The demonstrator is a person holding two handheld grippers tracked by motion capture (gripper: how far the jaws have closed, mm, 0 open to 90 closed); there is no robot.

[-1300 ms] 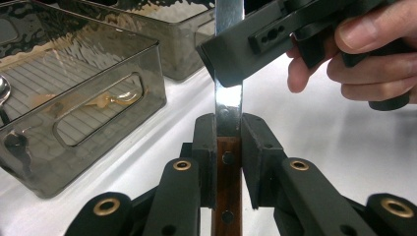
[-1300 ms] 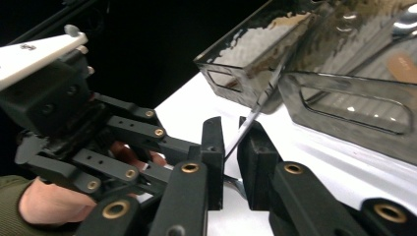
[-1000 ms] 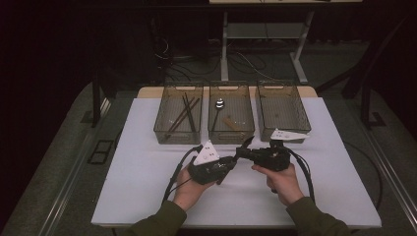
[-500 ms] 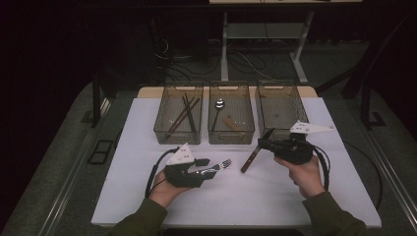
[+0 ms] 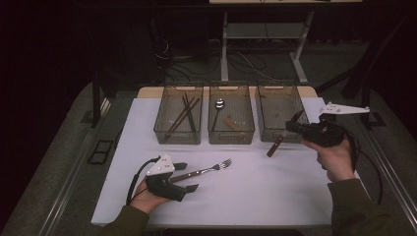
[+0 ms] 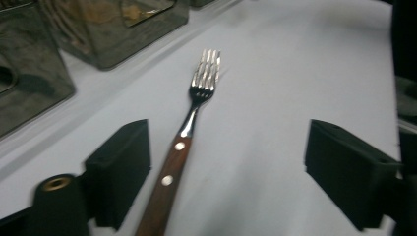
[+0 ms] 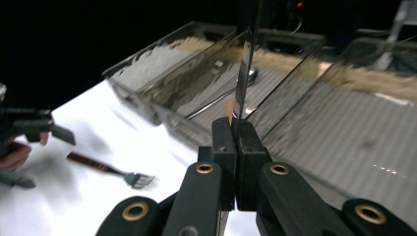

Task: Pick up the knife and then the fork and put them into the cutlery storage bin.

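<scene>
White worktop (image 5: pixel 275 196) carrying three clear bins in a row at 12 o'clock: left bin (image 5: pixel 162 132) with dark sticks, middle bin (image 5: pixel 231 135) with a spoon, right bin (image 5: pixel 278 87).

Step in hand, by judgement: sorting cutlery by kind, one piece set aside and one on its way to a bin.

Left gripper (image 5: pixel 188 176) at 7 o'clock on the worktop, low and level, fingers (image 6: pixel 123 167) wide and just now opening. Between them, but pressed by neither, the wooden handle of the fork (image 5: pixel 211 169), flat on the worktop just short of centre, tines toward 2 o'clock.

Right gripper (image 5: pixel 294 126) at 3 o'clock, raised beside the front corner of the right bin, fingers clamped tight on the blade of the knife (image 5: pixel 274 147); brown handle hanging toward 7 o'clock, clear of the worktop.

Next move, probably: carrying the knife over the rim of the right bin, lowering until clear of the wall, then opening. Care needed with the thin blade, apt to pivot in the pinch.
</scene>
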